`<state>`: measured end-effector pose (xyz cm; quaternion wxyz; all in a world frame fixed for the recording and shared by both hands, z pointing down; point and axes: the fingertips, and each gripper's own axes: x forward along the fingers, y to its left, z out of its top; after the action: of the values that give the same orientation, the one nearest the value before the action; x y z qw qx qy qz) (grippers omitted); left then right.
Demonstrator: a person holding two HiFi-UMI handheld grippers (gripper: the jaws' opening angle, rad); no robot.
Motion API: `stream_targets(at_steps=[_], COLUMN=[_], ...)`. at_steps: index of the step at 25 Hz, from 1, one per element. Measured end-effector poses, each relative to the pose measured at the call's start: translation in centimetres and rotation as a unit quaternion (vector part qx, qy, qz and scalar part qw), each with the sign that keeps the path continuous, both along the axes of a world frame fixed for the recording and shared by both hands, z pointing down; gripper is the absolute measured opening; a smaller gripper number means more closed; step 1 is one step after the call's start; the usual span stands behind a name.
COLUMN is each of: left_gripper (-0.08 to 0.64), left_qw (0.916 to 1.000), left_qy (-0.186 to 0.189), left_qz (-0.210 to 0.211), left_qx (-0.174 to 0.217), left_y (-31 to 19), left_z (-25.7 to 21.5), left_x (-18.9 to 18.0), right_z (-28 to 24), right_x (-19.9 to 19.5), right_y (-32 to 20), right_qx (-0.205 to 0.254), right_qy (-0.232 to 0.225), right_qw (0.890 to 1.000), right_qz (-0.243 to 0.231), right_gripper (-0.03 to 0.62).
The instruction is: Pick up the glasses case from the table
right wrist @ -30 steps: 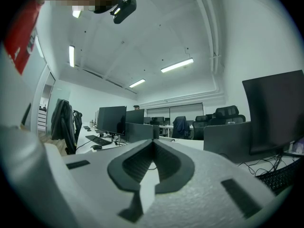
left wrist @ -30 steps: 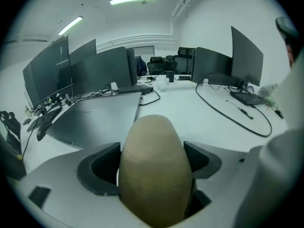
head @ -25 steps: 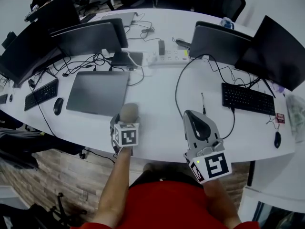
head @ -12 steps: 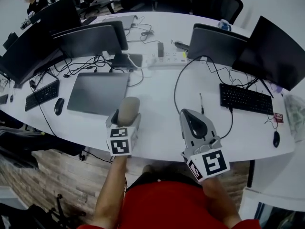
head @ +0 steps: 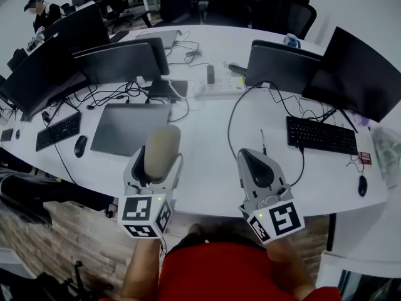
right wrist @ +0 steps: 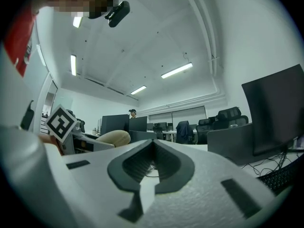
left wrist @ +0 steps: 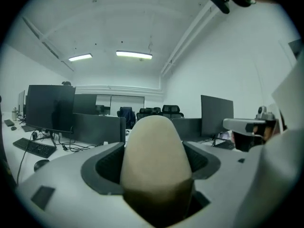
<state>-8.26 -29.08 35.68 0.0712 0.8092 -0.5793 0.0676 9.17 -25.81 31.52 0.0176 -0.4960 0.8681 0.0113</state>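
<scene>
The beige oval glasses case (head: 161, 151) is held up off the white table (head: 207, 130), clamped in my left gripper (head: 158, 158). In the left gripper view the glasses case (left wrist: 156, 165) fills the space between the jaws and stands upright in front of the camera. My right gripper (head: 258, 167) hovers to the right of it, jaws shut with nothing between them. From the right gripper view the right gripper (right wrist: 151, 163) points level across the room, and the glasses case (right wrist: 113, 138) shows at its left.
On the table lie a closed grey laptop (head: 130, 128), a mouse (head: 80, 145), two keyboards (head: 322, 135), monitors (head: 282, 66), a power strip (head: 219, 88) and trailing cables. The table's front edge runs just under both grippers. A person (head: 39, 10) sits far back left.
My left gripper has risen toward the camera with the glasses case in it and tilted upward. The right gripper has barely moved.
</scene>
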Motion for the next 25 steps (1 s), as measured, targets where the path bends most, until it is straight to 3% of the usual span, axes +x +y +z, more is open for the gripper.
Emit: stream_targets(at_steps=[6, 25], left_gripper=[0.377, 0.377], left_qw=[0.9993, 0.9991], left_qy=[0.006, 0.01], left_qz=[0.01, 0.02], left_qx=[0.036, 0.036], left_y=[1.5, 1.6], left_z=[-3.0, -3.0], left_x=[0.5, 1.4], right_z=[-1.1, -1.0], right_x=[0.1, 0.5], right_y=[1.2, 1.7], right_qx=[0.017, 0.025], right_qy=[-0.008, 0.01], right_qw=[1.0, 0.999], right_qz=[0.003, 0.019], right_gripper=[0.005, 0.005])
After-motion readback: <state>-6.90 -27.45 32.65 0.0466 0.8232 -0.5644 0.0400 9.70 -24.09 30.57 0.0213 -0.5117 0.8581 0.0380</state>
